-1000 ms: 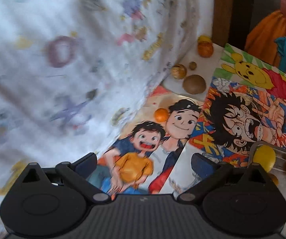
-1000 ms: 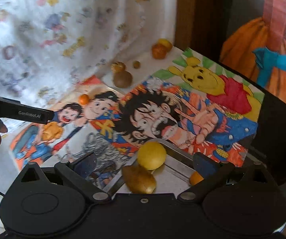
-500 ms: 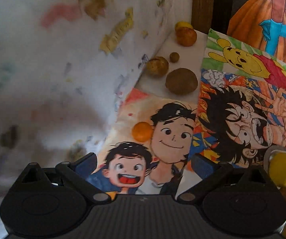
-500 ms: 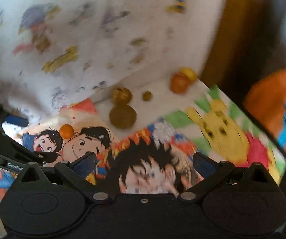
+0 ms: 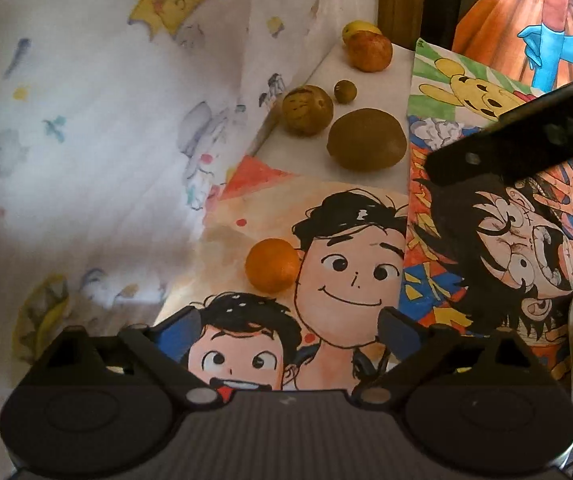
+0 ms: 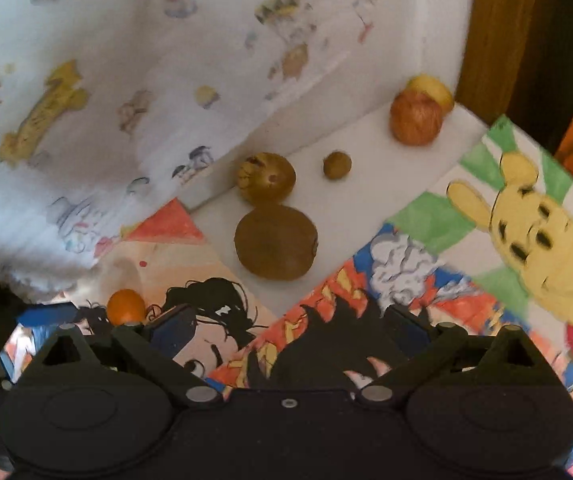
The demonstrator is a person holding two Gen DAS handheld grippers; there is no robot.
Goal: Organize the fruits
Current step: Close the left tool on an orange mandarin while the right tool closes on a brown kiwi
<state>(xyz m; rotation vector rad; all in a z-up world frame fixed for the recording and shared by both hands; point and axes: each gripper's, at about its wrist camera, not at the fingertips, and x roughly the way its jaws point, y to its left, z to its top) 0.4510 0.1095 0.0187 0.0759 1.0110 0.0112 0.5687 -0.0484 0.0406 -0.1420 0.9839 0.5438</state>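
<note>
Your target, a small round glossy orange fruit [image 5: 272, 265], lies on the cartoon-faces drawing [image 5: 350, 248], just ahead of your left gripper [image 5: 286, 326], whose jaws are closing with nothing between them. Your right gripper [image 6: 290, 326] stands spread and empty before the large brown oval kiwi [image 6: 276, 242]. Compared with a second ago, both fruits loom larger, and the right view has lost the metal tray.

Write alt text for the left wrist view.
The left gripper, jaws closing with nothing between them, points at a small orange on a cartoon drawing. Beyond lie a kiwi and other fruits beside a patterned cloth.
</note>
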